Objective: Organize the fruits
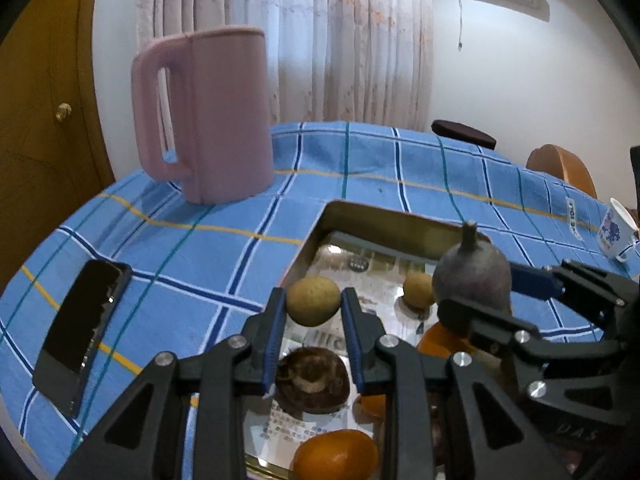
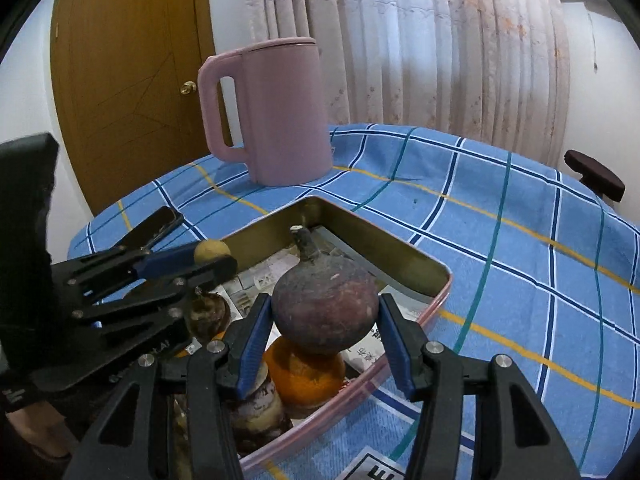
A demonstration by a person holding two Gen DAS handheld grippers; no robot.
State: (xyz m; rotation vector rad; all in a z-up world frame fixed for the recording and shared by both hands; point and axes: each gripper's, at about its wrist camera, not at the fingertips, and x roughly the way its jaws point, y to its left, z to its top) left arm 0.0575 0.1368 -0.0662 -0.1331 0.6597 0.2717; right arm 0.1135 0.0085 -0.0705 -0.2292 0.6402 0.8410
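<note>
A metal tray (image 1: 320, 222) (image 2: 404, 256) sits on the blue checked tablecloth and holds several fruits. My left gripper (image 1: 313, 312) is shut on a small tan round fruit (image 1: 313, 301), held above the tray; it also shows in the right wrist view (image 2: 211, 251). My right gripper (image 2: 325, 318) is shut on a dark purple stemmed fruit (image 2: 325, 306) (image 1: 472, 276), above an orange (image 2: 306, 372). Another tan fruit (image 1: 418, 290), a brown round fruit (image 1: 312, 378) and an orange (image 1: 336, 456) lie in the tray.
A tall pink jug (image 1: 208, 116) (image 2: 276, 116) stands behind the tray. A black phone (image 1: 82, 336) lies on the cloth at left. A white printed cup (image 1: 618, 234) stands at the far right. Chairs stand beyond the table's back edge.
</note>
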